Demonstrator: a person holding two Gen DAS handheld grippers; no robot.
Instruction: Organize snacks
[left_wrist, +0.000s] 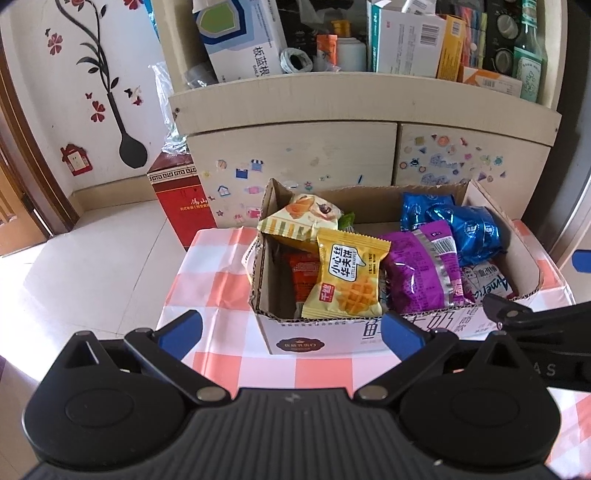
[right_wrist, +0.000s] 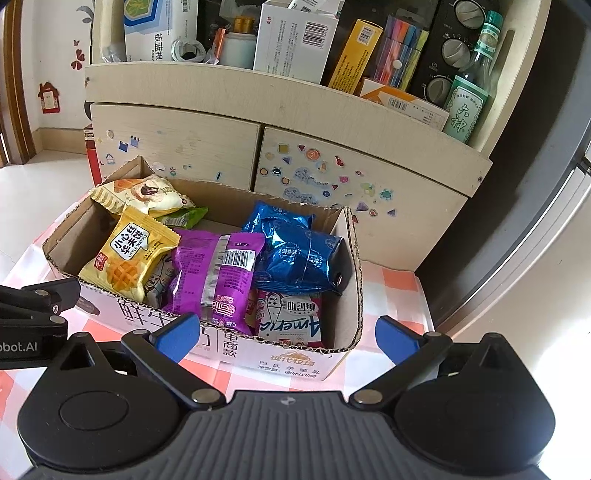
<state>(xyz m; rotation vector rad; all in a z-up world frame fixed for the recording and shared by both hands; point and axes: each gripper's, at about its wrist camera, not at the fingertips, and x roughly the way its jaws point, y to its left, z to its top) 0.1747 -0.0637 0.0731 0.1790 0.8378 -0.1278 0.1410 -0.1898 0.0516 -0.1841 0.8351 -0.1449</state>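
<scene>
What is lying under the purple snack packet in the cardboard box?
Under the purple packet, a white-and-pink packet sticks out on the right and a pale wrapper on the left. Their covered parts and anything deeper are hidden.

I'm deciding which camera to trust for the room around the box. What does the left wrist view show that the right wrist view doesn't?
Only the left wrist view: the flower wall decal and the red carton's full front.
Only the right wrist view: the black dial appliance and marker pack in full.
Both: the cardboard box of snacks, the yellow waffle packet, and open, empty hand-held grippers.
</scene>
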